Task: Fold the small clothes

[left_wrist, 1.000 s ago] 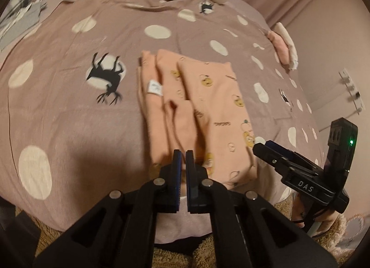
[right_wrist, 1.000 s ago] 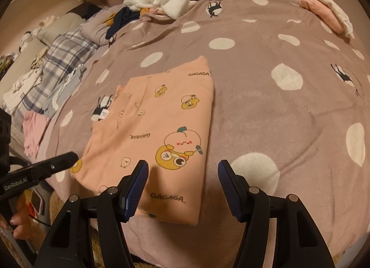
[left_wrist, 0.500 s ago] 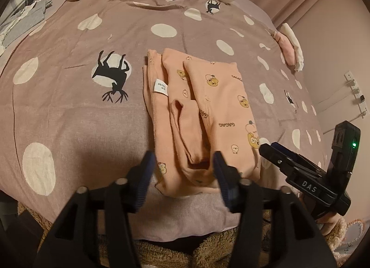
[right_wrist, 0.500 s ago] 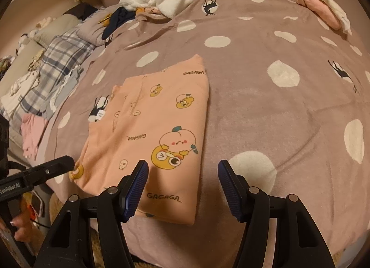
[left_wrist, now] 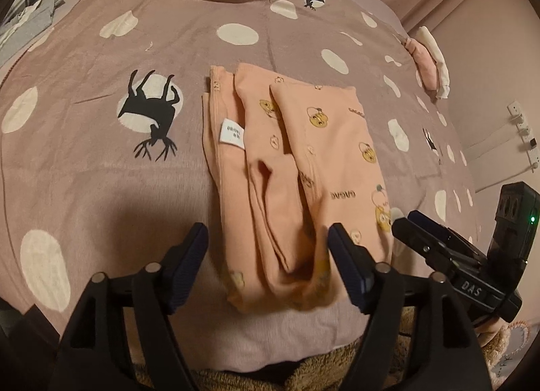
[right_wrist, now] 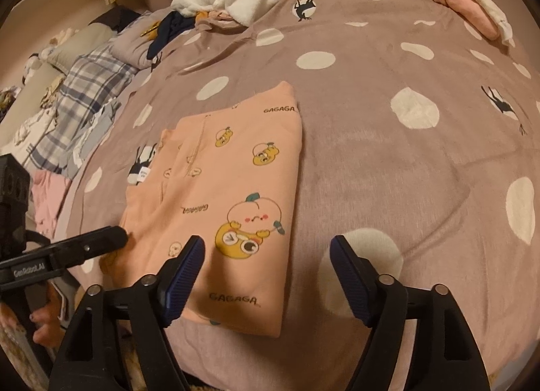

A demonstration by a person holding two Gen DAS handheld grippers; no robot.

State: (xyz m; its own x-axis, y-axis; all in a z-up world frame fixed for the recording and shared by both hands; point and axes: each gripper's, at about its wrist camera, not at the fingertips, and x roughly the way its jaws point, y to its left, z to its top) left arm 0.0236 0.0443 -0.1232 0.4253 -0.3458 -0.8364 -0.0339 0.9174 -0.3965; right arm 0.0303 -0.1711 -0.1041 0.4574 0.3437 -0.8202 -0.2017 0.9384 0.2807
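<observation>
— Where's the peach garment?
— Folded flat near the front edge of the polka-dot bedspread.
— And the grippers?
— Left gripper spread wide at its near hem; right gripper wide too, holding nothing.

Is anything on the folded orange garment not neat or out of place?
Mostly tidy, but the orange garment has its layers stepped along the left side, not aligned. A folded-in sleeve gapes near the near edge, and the white size label sticks out. Both tools, left and right, are open.
</observation>
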